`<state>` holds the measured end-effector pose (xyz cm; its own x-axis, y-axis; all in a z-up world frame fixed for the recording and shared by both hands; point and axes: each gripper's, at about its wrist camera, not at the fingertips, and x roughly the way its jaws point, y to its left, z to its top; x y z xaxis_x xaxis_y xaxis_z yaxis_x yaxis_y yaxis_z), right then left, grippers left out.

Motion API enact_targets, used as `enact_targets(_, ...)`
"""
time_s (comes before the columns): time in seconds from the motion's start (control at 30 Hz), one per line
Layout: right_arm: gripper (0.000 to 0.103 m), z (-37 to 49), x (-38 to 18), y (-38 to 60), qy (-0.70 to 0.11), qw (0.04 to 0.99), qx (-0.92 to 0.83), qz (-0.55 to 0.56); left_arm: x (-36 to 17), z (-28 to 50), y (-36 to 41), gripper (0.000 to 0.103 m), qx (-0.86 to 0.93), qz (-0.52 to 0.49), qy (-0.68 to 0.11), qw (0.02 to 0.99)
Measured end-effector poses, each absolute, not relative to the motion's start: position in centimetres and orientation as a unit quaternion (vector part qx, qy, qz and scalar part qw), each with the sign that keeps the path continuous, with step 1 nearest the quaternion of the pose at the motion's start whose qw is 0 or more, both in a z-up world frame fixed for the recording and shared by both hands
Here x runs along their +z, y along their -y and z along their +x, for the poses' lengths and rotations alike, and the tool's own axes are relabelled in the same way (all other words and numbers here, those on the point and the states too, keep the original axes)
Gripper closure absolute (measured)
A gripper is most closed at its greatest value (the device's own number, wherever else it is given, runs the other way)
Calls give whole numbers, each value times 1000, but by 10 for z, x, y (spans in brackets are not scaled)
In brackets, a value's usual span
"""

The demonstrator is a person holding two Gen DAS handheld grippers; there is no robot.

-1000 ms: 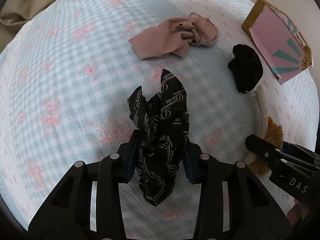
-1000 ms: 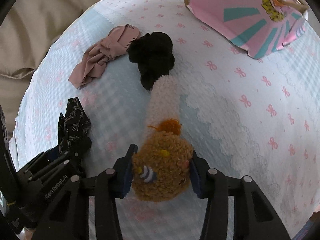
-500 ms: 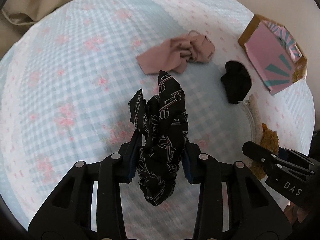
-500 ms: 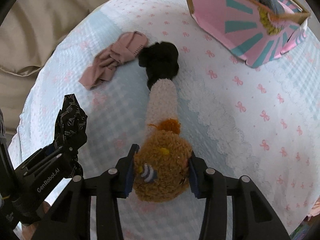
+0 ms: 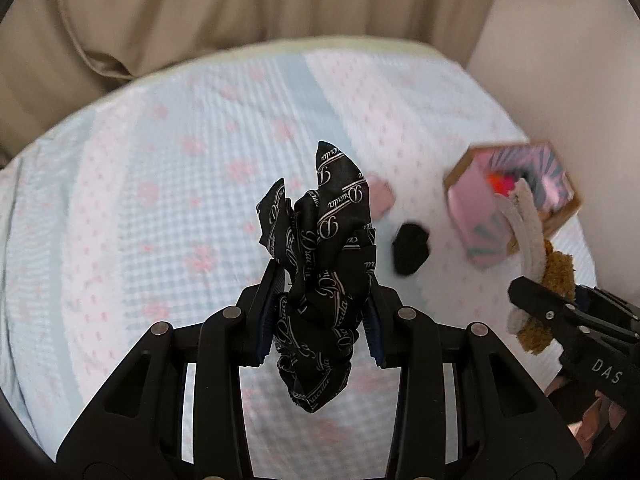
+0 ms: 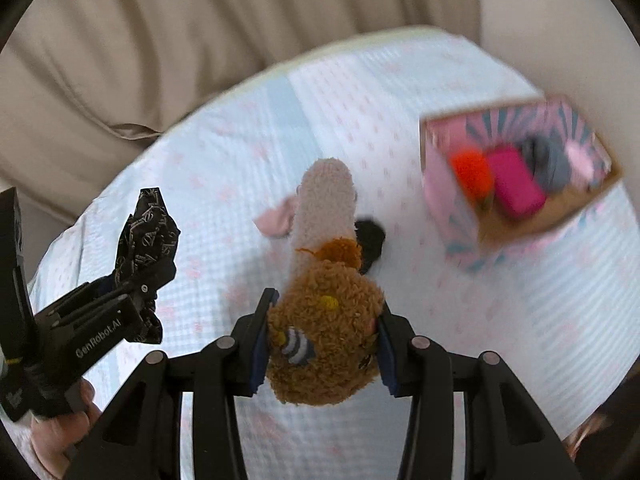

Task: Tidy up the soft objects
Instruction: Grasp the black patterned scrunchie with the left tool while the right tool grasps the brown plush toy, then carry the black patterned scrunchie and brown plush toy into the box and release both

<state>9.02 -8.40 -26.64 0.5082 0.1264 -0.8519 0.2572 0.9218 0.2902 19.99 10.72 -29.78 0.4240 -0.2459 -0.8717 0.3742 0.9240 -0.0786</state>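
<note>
My left gripper (image 5: 322,316) is shut on a black scarf with white lettering (image 5: 324,264), held high above the bed. My right gripper (image 6: 324,336) is shut on a fuzzy brown and cream sock (image 6: 326,320) with a small bee patch, also lifted off the bed. In the right wrist view the left gripper (image 6: 132,292) with the scarf (image 6: 146,232) shows at the left. The left wrist view catches the right gripper (image 5: 560,312) and the sock (image 5: 548,280) at its right edge. A pink cloth (image 6: 276,218) and a black sock (image 5: 410,248) lie on the bed below.
A pink box with teal rays (image 6: 516,184) stands open at the right on the bed and holds an orange, a magenta and a grey soft item. The pale blue and white bedspread (image 5: 160,208) spreads below. Beige curtains (image 6: 160,40) hang behind the bed.
Both grippers have risen well above the bed with their loads. The bed and the items on it look smaller, and the inside of the box has come into view.
</note>
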Motion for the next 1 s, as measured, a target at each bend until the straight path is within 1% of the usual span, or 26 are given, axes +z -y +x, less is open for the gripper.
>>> enact_targets(0.2, 62, 84, -195, 113, -465, 872, 1, 152, -225, 179, -93, 70, -149, 26, -476, 867)
enact_targets(0.33, 62, 74, -158, 142, -450, 882, 24, 137, -192, 161, -72, 70, -142, 3, -466, 873)
enact_targets(0.43, 62, 69, -140, 162, -444, 886, 37, 130, -171, 147, -44, 70, -145, -7, -456, 878)
enact_targets(0.57, 62, 63, -133, 195, -438, 888, 41, 131, -155, 140, -1, 70, -156, 3, -442, 883)
enact_targets(0.7, 62, 63, -138, 238, -441, 886, 29, 142, -147, 143, 46, 70, -164, 6, -433, 886)
enact_targets(1.0, 62, 80, -152, 350, -455, 876, -29, 158, -163, 166, 143, 70, -190, 0, -445, 875)
